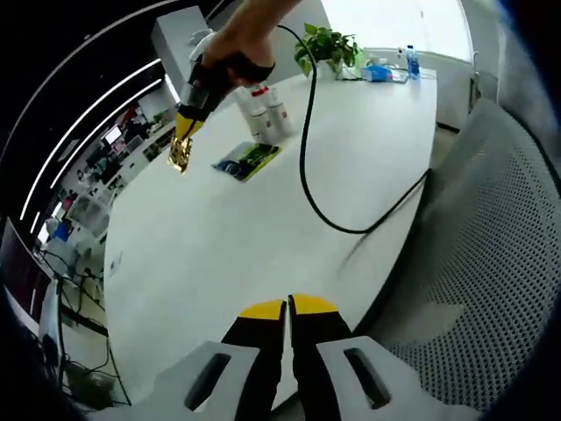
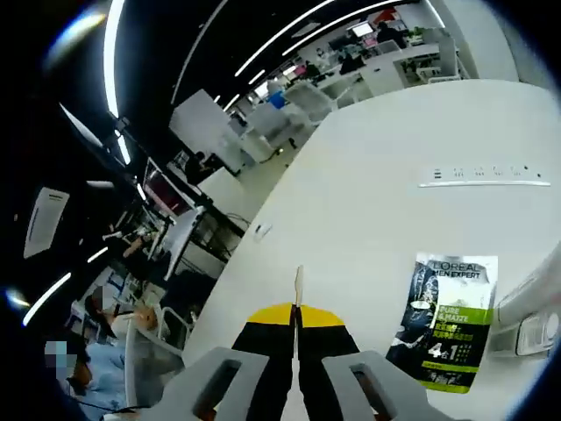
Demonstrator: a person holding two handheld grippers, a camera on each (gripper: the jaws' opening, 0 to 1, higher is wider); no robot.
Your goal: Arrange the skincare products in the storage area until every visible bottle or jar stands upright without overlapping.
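Two white bottles with red markings stand upright at the far side of the white table. A dark green-and-black sachet lies flat in front of them; in the right gripper view the sachet reads as a men's skincare pack, with part of a white bottle at the right edge. A hand holds my right gripper above the table, left of the bottles, shut on a small gold foil packet. The packet shows edge-on between the right gripper tips. My left gripper is shut, holding nothing, over the near table edge.
A black cable runs across the table and off its right side. A potted plant and a water bottle stand at the far end. A grey mesh chair is on the right. A socket strip sits in the tabletop.
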